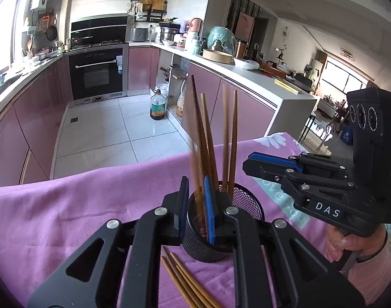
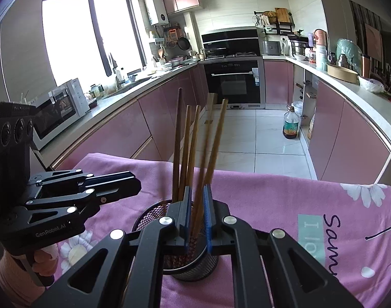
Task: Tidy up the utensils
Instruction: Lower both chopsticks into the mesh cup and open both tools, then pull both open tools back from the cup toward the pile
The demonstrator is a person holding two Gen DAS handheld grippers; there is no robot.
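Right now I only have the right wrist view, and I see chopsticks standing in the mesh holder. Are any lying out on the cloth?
Observer: Yes. Several loose chopsticks lie on the cloth on the near side of the mesh holder, just below the left gripper.
Operator: My own gripper frame blocks that spot. Is my right gripper carrying anything?
Observer: No. Seen from the side, the right gripper has its fingers together with nothing between them. It is beside the holder and apart from it.
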